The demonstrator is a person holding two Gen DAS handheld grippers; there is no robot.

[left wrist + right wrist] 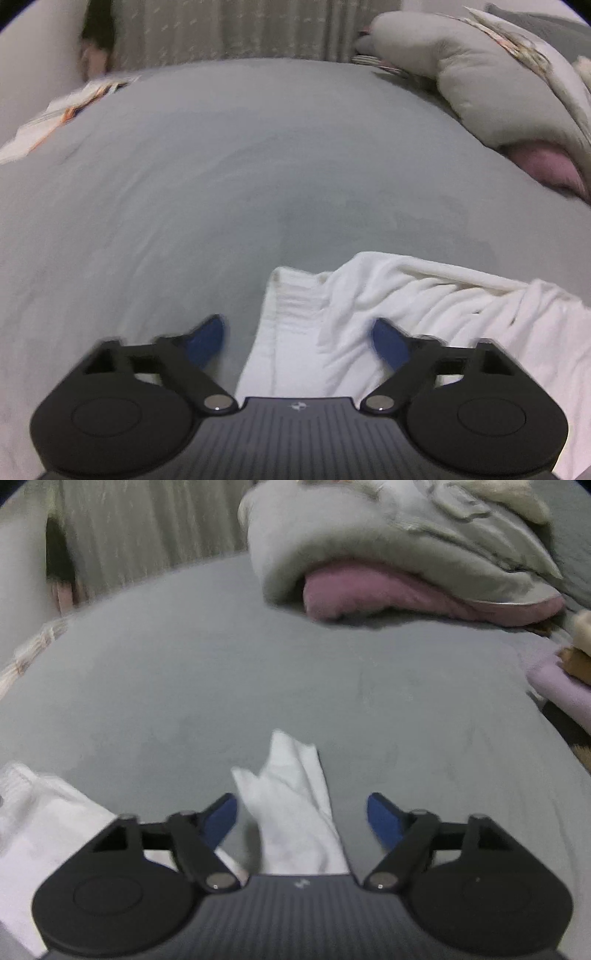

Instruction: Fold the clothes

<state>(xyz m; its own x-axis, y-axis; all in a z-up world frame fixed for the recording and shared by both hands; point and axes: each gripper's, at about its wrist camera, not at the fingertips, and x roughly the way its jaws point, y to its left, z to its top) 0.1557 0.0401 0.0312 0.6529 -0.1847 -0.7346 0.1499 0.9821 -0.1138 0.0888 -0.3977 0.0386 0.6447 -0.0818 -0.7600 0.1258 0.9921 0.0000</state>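
A white garment (388, 306) lies crumpled on the grey bed sheet (221, 184), low and right in the left wrist view. My left gripper (299, 341) hovers over its left edge with blue pads (208, 338) spread wide, and neither pad presses on the cloth. In the right wrist view a pointed corner of the white garment (291, 797) sticks forward between the fingers of my right gripper (303, 819). Those pads (382, 818) also stand well apart and do not touch the fabric. More of the white cloth (40, 812) shows at lower left.
A heap of grey bedding (388, 542) with a pink lining (369, 590) sits at the far right of the bed. Papers (62, 110) lie at the far left edge. A striped curtain (240, 29) hangs behind. Lilac cloth (557, 686) lies at the right.
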